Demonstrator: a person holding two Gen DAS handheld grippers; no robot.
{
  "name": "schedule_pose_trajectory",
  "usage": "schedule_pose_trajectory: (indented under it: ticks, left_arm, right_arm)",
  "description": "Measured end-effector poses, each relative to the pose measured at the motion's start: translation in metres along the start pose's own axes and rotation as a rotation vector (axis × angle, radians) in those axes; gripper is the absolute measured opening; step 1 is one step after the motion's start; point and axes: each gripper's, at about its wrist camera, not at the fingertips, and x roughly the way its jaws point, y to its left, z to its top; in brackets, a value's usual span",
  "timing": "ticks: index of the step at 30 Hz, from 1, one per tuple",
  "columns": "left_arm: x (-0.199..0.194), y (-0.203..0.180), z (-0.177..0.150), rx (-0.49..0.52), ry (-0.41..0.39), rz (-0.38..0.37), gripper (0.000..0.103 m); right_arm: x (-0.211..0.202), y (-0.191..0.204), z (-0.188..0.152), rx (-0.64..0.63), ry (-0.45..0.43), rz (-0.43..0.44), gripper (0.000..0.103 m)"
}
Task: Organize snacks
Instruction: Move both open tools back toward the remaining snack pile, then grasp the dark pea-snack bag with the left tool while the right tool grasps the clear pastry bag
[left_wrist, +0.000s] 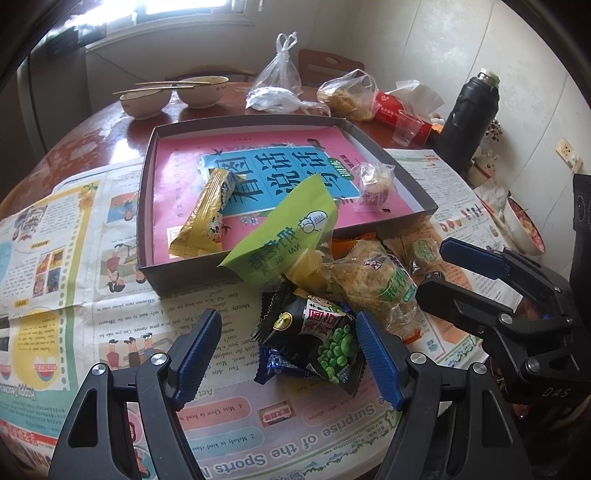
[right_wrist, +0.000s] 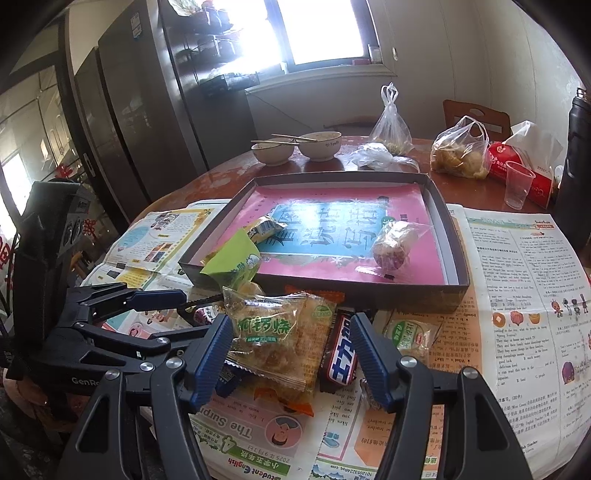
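Between left gripper (left_wrist: 286, 354) pads, parted, nothing clamped: green-pea packet (left_wrist: 325, 345), pile's 6 o'clock edge, outside box (left_wrist: 147, 206). Light, crinkly, slippery foil; pinch mid-body. Right gripper (right_wrist: 291, 350) agape astride crispy-cake pack (right_wrist: 275, 347), unpinched.

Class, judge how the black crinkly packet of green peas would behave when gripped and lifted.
The black crinkly packet of green peas is probably light and floppy, since its film is creased. Its glossy surface may slip. Resting on other wrappers, it might drag them along.

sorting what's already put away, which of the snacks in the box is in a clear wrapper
The round purple-and-pale pastry at the box's right side. The other two there, the gold packet and the green packet, have opaque wrappers.
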Motion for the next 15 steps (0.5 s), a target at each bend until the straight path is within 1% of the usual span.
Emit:
schedule_pose_trajectory:
  ticks: [9, 13, 15]
  left_arm:
    - [-0.001, 0.009, -0.002, 0.000, 0.006, -0.019, 0.077]
    - [0.000, 0.014, -0.003, 0.000, 0.010, -0.038, 0.077]
    - [0.001, 0.017, -0.003, -0.005, 0.016, -0.060, 0.077]
  right_arm:
    - [0.011, 0.012, -0.001, -0.020, 0.024, 0.008, 0.065]
    - [0.018, 0.013, -0.003, -0.022, 0.041, 0.013, 0.065]
    - [0.021, 0.011, -0.003, -0.017, 0.049, 0.010, 0.065]
